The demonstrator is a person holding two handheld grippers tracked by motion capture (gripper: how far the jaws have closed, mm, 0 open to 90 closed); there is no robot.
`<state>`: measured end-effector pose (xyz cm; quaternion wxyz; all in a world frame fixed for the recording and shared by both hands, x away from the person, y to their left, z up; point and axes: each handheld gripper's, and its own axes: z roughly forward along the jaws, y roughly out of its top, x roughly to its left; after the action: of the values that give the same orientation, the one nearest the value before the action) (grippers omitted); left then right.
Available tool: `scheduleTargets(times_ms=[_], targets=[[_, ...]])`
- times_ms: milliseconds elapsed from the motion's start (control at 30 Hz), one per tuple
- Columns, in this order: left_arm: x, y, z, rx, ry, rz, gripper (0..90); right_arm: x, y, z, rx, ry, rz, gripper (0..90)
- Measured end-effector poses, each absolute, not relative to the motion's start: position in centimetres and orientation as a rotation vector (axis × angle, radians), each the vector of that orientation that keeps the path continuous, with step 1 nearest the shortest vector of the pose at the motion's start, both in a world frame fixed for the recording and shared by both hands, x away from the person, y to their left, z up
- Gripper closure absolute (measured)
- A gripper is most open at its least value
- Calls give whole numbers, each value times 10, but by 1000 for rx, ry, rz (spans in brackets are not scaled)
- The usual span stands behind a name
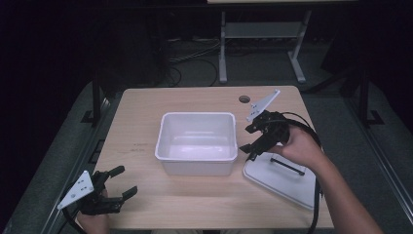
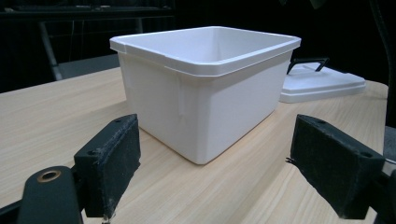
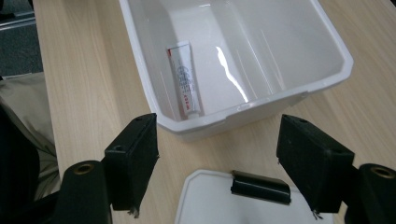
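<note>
A white plastic bin [image 1: 196,167] stands open-topped in the middle of the wooden table [image 1: 131,126]. Inside the bin [image 3: 289,42], a small white tube [image 3: 185,77] with red print lies flat along one wall. The white lid [image 1: 287,183] with a black handle [image 1: 287,165] lies flat on the table to the right of the bin. My right gripper [image 1: 248,139] hovers open over the lid's near corner, beside the bin's right wall, with nothing between its jaws. My left gripper [image 1: 124,180] rests open at the table's front left, pointing at the bin [image 2: 205,102], apart from it.
A round cable hole [image 1: 244,99] sits near the table's far right corner. Beyond the table are a desk frame [image 1: 263,34] and cables on the dark floor. The lid [image 2: 327,84] lies behind the bin in the left gripper view.
</note>
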<state>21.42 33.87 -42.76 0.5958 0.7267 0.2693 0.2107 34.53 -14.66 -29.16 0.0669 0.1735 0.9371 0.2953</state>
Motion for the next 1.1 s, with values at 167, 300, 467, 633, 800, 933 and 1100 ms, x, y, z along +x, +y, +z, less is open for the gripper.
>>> scheduleTargets(times_ms=[167,300,467,633,800,933,1100], targets=[[214,339,-428,1687,627,489,157,344,-153,-294,547,2819,886,288],[214,338,-428,1691,625,490,157,343,-160,-298,562,2819,882,288],[214,338,-428,1689,625,491,157,341,-167,-300,578,2815,876,289],[214,338,-428,1693,624,492,157,339,-180,-306,611,2804,878,295],[214,338,-428,1694,624,494,157,337,-189,-316,641,2802,881,295],[214,338,-428,1696,626,491,157,335,-197,-324,670,2800,877,295],[214,338,-428,1696,625,493,157,333,-207,-333,703,2796,876,298]])
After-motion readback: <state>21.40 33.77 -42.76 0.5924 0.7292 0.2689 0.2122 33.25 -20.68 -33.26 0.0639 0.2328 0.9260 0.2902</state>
